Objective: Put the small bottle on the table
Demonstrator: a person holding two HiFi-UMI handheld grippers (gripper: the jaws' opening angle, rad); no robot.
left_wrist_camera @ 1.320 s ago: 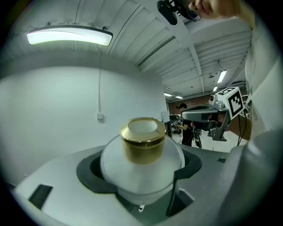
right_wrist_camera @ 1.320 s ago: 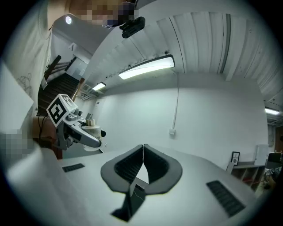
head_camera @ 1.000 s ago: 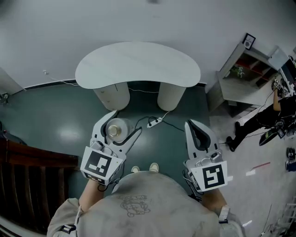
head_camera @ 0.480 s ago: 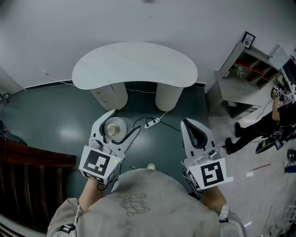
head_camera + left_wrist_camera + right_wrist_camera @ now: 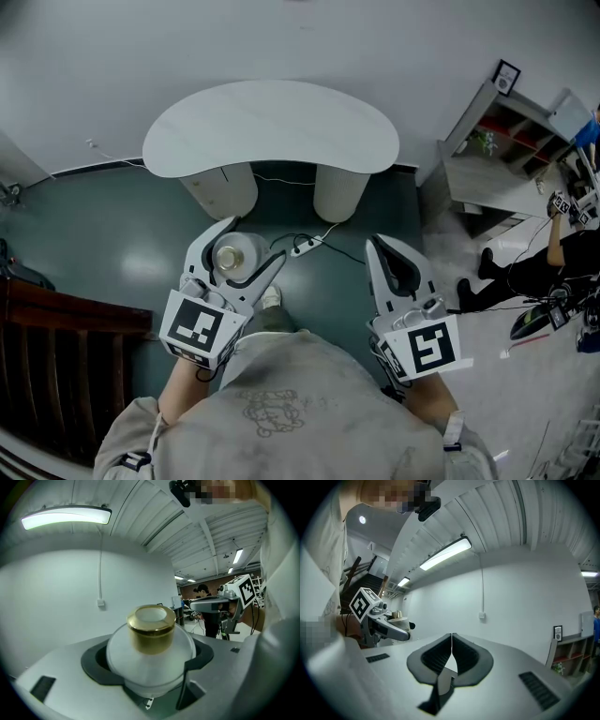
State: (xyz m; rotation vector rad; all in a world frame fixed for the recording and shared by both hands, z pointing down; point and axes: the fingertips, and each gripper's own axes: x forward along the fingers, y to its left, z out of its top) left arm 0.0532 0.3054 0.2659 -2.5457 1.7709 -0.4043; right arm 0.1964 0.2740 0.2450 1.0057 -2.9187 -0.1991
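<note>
**Inspector:** Left gripper (image 5: pixel 251 246)?

**Assistant:** Its jaws are clamped on the round body of the small bottle (image 5: pixel 150 660). The gold cap (image 5: pixel 151 626) is uppermost, presumably so the bottle can be set down standing.

**Inspector:** Right gripper (image 5: pixel 451 654)?

**Assistant:** Jaws together, nothing between them (it looks idle, held beside the left and out of its way).

**Inspector:** Where is the bottle?

**Assistant:** It is carried above the floor (image 5: pixel 112 253), short of the near edge of the table (image 5: pixel 272 127). Placement is not yet done.

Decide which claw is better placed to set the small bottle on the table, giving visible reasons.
Left. The left claw is shut on the small bottle, with the table ahead of it. The right claw is shut and holds nothing.
</note>
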